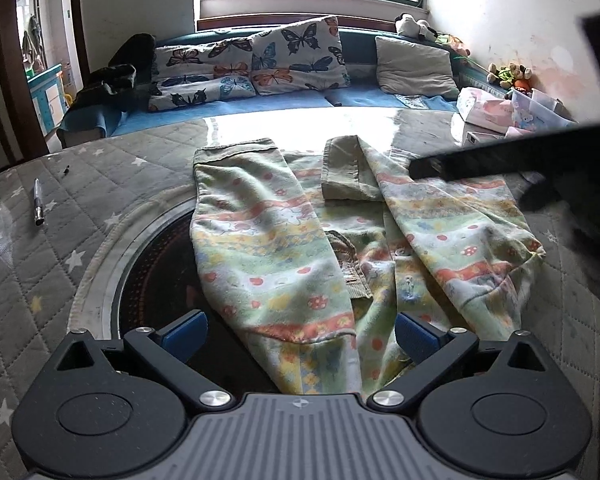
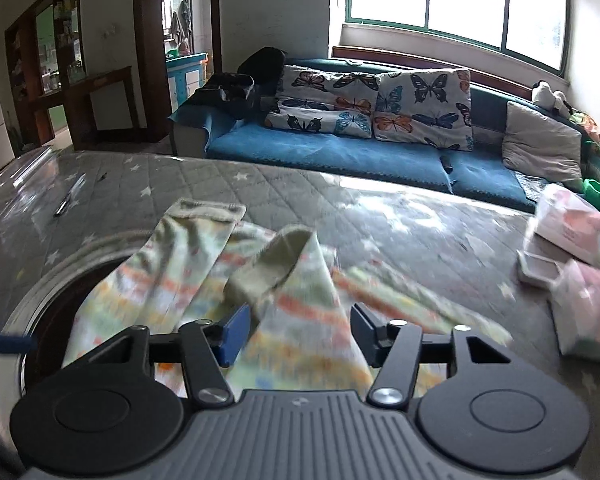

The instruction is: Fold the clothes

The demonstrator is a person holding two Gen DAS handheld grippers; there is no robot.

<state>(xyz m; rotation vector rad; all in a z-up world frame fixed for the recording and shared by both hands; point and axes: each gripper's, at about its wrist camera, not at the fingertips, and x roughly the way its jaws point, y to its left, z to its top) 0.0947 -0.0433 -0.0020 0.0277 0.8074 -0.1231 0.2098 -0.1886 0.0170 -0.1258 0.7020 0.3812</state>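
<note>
While we look along both grippers, we see the pale green fleece garment with orange, yellow and white patterned stripes lying crumpled on the grey quilted star-print table cover under clear plastic, partly over a dark round inset ringed in metal. Its two sleeves with plain olive cuffs reach toward the far edge. Our left gripper hovers at the near hem, its blue-padded fingers spread wide and grasping nothing. Our right gripper stands about half spread over one sleeve; cloth lies between the pads, but motion blur keeps us from telling whether they press it. A silver pen lies off to the left, pink boxes to the right
</note>
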